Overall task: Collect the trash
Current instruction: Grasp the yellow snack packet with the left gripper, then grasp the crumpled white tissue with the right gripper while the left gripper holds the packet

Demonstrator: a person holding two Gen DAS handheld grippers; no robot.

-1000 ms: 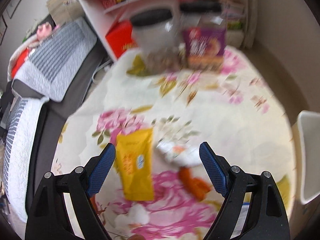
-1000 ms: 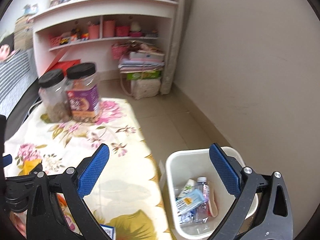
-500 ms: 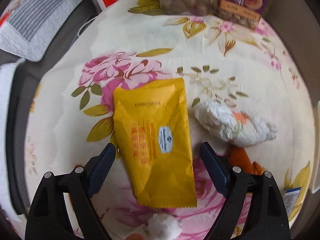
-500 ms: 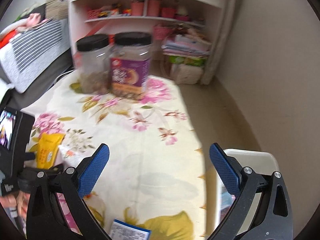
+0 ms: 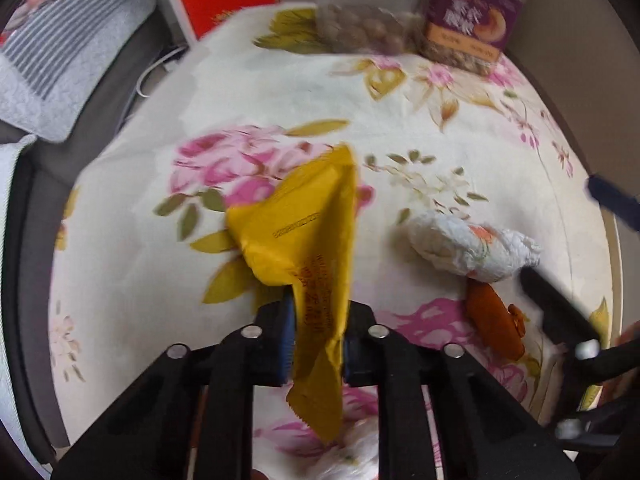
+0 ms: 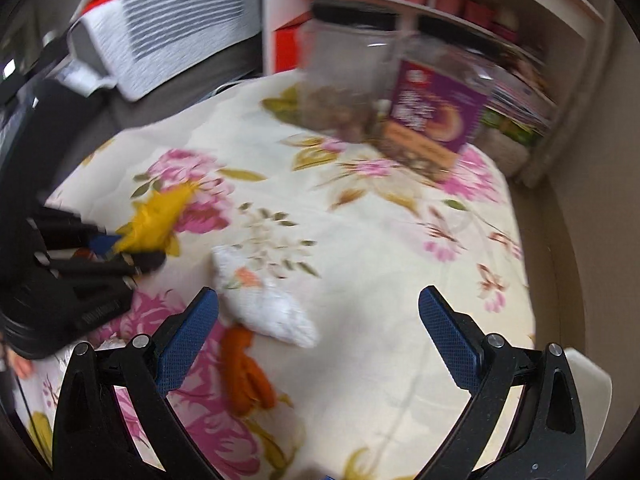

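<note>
1. Left wrist view: my left gripper [image 5: 316,340] is clamped on the yellow wrapper [image 5: 304,240], which is crumpled, folded upward and lifted off the floral tablecloth [image 5: 400,120].
2. My right gripper [image 6: 318,320] is spread wide and holds nothing, with bare cloth beyond it.
3. Crumpled tissue [image 6: 264,300] and an orange scrap [image 6: 244,372] lie just beside its left finger; two jars [image 6: 400,100] stand well back.

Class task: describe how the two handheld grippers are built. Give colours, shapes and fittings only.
Both match. The left gripper and right gripper have black plastic frames with triangular cut-outs and silver rivets at the joints. The fingers carry blue, finely textured pads. No cables or sleeves show. Embossed lettering on the left gripper's side is blurred.
</note>
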